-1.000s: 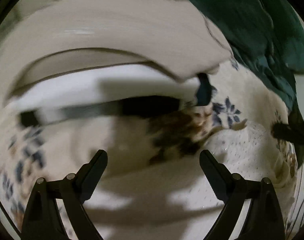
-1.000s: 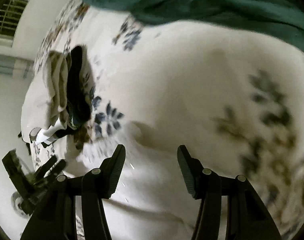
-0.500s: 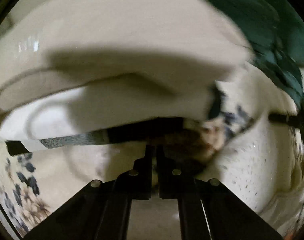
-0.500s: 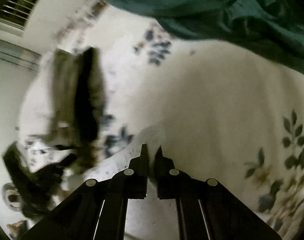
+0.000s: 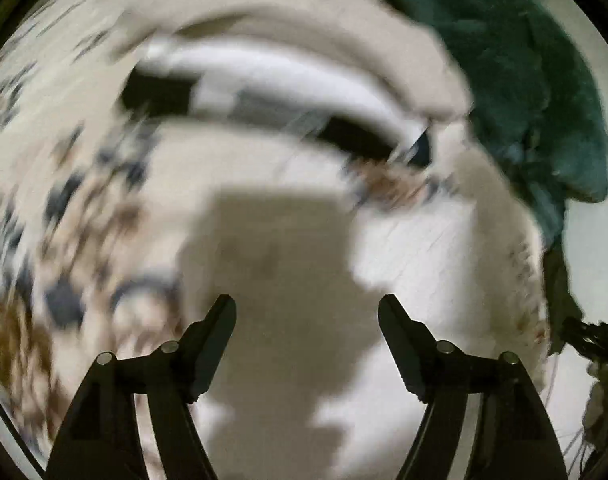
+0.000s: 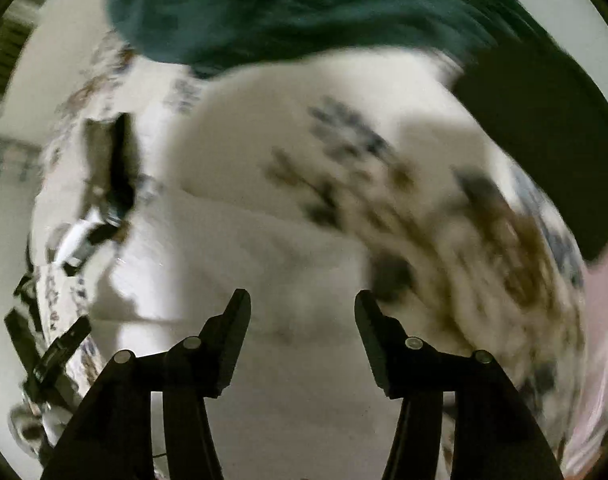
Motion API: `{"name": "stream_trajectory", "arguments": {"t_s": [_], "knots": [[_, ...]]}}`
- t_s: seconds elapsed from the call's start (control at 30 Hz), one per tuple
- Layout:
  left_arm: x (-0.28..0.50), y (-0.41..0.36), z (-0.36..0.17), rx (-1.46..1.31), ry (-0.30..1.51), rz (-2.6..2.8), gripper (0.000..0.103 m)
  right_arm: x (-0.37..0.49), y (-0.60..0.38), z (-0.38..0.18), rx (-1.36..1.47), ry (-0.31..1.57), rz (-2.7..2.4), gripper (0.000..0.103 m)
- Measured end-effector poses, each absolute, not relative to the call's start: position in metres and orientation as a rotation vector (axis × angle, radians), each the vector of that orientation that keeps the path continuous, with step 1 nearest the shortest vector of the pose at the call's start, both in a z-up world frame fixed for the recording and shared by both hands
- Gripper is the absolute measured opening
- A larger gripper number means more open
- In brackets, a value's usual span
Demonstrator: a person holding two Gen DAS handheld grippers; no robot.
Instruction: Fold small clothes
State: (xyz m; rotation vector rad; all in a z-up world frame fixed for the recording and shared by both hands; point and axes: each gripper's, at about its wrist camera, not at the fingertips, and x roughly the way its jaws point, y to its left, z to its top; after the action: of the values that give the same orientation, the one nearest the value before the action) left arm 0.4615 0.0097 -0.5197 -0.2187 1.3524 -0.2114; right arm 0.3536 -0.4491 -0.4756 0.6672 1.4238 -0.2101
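Two grippers: both point steeply down at the floral bedsheet [image 5: 63,216], and both views are blurred.
Left gripper [image 5: 307,314]: jaws spread, having just been opening; nothing between them, only pale cloth and a grey shadow below.
Right gripper [image 6: 302,310]: jaws spread, having just been opening; nothing between them.
White garment [image 5: 444,240]: the small piece of clothing lies flat on the floral bedsheet, under and ahead of the left gripper; in the right wrist view it is the pale sheet of cloth [image 6: 231,248] beneath the jaws.
Folded stack [image 5: 287,68]: beige, white and black layers piled on the floral bedsheet, beyond the white garment.
Green cloth [image 5: 524,80]: heaped on the floral bedsheet's far side, just beside the folded stack; it fills the top of the right wrist view [image 6: 287,8].
Dark panel [image 6: 544,140]: a flat black shape at the floral bedsheet's right edge; what it is cannot be told.
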Motion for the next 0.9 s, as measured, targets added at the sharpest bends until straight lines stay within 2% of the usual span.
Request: {"name": "stream_trajectory", "arguments": {"t_s": [0.13, 0.17, 0.2, 0.23, 0.27, 0.3, 0.43, 0.5, 0.57, 0.67, 0.73, 0.77, 0.83, 0.9], "knots": [[0.437, 0.030, -0.545, -0.182, 1.421, -0.137, 0.067, 0.316, -0.460, -0.516, 0.774, 1.480, -0.242, 0.057], [0.433, 0.033, -0.549, -0.177, 1.408, -0.135, 0.057, 0.313, -0.456, -0.524, 0.789, 1.494, -0.239, 0.057], [0.430, 0.034, -0.551, -0.162, 1.393, -0.131, 0.023, 0.310, -0.453, -0.531, 0.798, 1.502, -0.232, 0.056], [0.429, 0.033, -0.553, -0.128, 1.386, -0.113, 0.013, 0.308, -0.448, -0.535, 0.801, 1.503, -0.224, 0.047], [0.428, 0.033, -0.553, -0.118, 1.375, -0.111, 0.011, 0.306, -0.443, -0.535, 0.784, 1.484, -0.229, 0.033], [0.428, 0.036, -0.550, -0.132, 1.362, -0.107, 0.011, 0.306, -0.438, -0.531, 0.751, 1.470, -0.234, 0.009], [0.426, 0.057, -0.535, -0.135, 1.299, -0.061, 0.010, 0.317, -0.414, -0.494, 0.601, 1.370, -0.184, 0.008], [0.427, 0.072, -0.543, -0.172, 1.326, -0.049, 0.010, 0.321, -0.406, -0.480, 0.566, 1.331, -0.148, 0.008], [0.427, 0.080, -0.551, -0.211, 1.344, -0.051, 0.010, 0.329, -0.402, -0.481, 0.508, 1.345, -0.149, 0.008], [0.427, 0.078, -0.550, -0.245, 1.359, -0.065, 0.015, 0.341, -0.409, -0.517, 0.497, 1.470, -0.193, 0.009], [0.428, 0.077, -0.546, -0.263, 1.375, -0.058, 0.028, 0.345, -0.416, -0.534, 0.542, 1.533, -0.213, 0.024], [0.428, 0.078, -0.544, -0.268, 1.390, -0.049, 0.028, 0.342, -0.421, -0.532, 0.582, 1.531, -0.225, 0.028], [0.421, 0.082, -0.533, -0.286, 1.388, -0.043, 0.028, 0.334, -0.424, -0.517, 0.623, 1.475, -0.231, 0.044], [0.398, 0.087, -0.512, -0.294, 1.365, -0.048, 0.028, 0.322, -0.423, -0.501, 0.657, 1.430, -0.224, 0.046]]}}
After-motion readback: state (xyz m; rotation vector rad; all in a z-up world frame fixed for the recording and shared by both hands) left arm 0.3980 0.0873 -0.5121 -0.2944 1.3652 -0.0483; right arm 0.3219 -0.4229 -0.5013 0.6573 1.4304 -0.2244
